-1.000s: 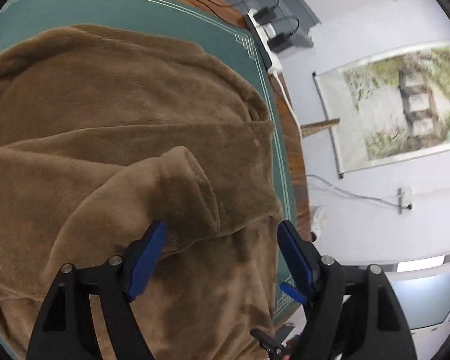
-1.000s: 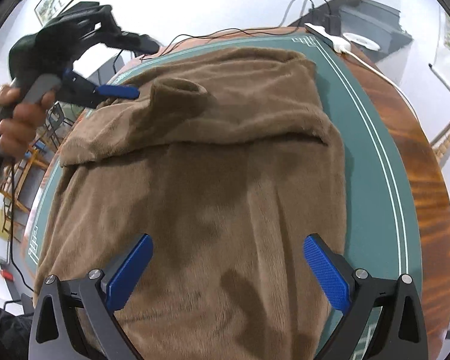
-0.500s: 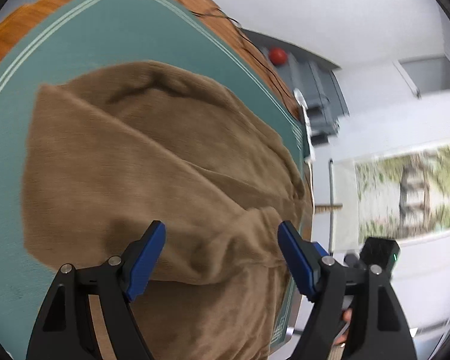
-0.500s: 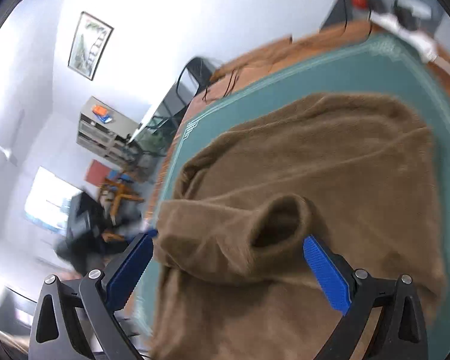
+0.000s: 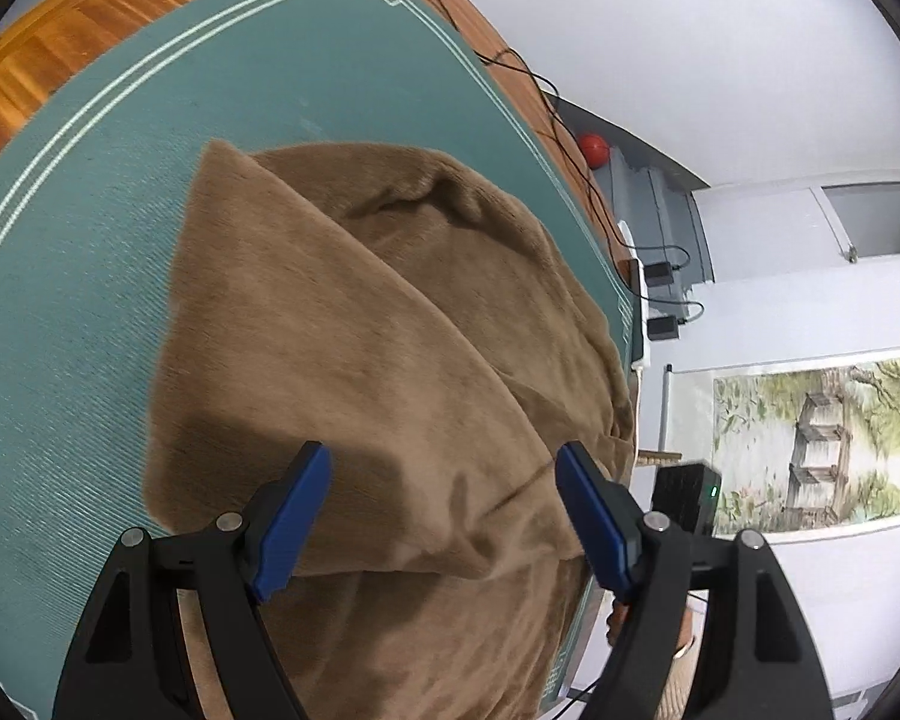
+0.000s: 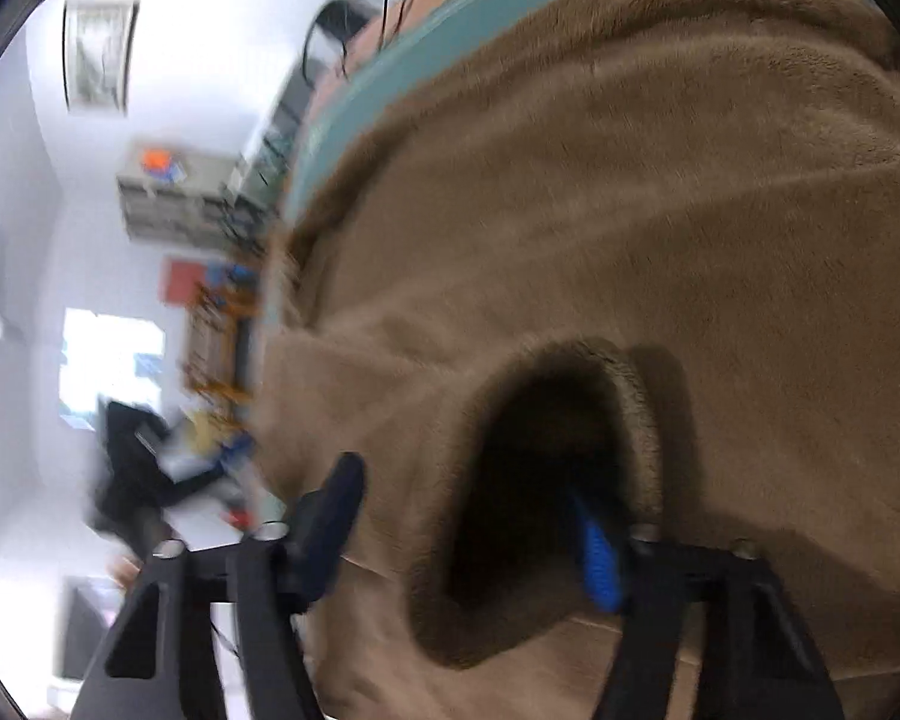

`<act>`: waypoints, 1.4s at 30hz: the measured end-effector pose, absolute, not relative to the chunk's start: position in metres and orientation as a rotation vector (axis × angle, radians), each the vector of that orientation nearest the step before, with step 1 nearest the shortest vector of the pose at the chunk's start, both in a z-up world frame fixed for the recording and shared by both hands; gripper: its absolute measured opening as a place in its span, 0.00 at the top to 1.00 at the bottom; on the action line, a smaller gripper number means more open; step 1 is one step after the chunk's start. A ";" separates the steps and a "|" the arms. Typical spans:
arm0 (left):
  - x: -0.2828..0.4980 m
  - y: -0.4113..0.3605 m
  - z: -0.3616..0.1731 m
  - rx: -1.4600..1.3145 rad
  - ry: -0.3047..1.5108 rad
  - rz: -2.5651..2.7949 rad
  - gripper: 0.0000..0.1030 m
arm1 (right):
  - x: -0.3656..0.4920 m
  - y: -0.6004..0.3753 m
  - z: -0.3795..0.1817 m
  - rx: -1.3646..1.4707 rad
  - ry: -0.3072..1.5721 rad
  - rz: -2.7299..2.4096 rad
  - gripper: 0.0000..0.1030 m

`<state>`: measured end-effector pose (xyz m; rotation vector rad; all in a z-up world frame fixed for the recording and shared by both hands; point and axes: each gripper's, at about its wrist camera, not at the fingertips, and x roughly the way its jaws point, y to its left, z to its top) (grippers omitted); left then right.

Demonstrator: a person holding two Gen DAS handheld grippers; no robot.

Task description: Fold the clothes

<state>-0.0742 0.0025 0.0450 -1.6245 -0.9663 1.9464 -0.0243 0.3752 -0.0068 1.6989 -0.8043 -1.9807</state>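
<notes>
A brown fleece garment (image 5: 390,348) lies partly folded on the green mat (image 5: 90,210). My left gripper (image 5: 444,516) is open, its blue pads on either side of a folded edge of the fleece, close above it. In the blurred right wrist view the same garment (image 6: 660,192) fills the frame, with a sleeve cuff opening (image 6: 534,468) facing me. My right gripper (image 6: 474,534) is open around the cuff: the left pad is outside the sleeve, the right pad (image 6: 597,558) sits inside the dark opening. The other gripper's body (image 5: 684,498) shows past the garment's far edge.
The mat lies on a wooden table (image 5: 60,24). Cables (image 5: 540,90), a power strip with adapters (image 5: 654,300) and a red ball (image 5: 594,150) are at the table's far side. A scroll painting (image 5: 822,444) hangs on the wall. Shelves and furniture (image 6: 180,198) show on the left.
Both grippers have swung over the garment. The right one has come down onto the sleeve cuff, one pad now inside it. The left one has moved toward the folded edge on the opposite side.
</notes>
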 end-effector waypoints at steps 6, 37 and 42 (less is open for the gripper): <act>-0.084 0.006 0.041 -1.611 -0.948 1.960 0.22 | -0.034 0.376 -0.007 1.612 -0.910 -2.006 0.49; -0.117 0.046 0.034 -1.478 -0.721 2.086 0.21 | 0.034 0.452 0.051 1.564 -0.502 -2.745 0.74; -0.101 0.056 0.040 -1.460 -0.588 2.112 0.21 | 0.057 0.441 0.088 1.455 -0.275 -2.988 0.27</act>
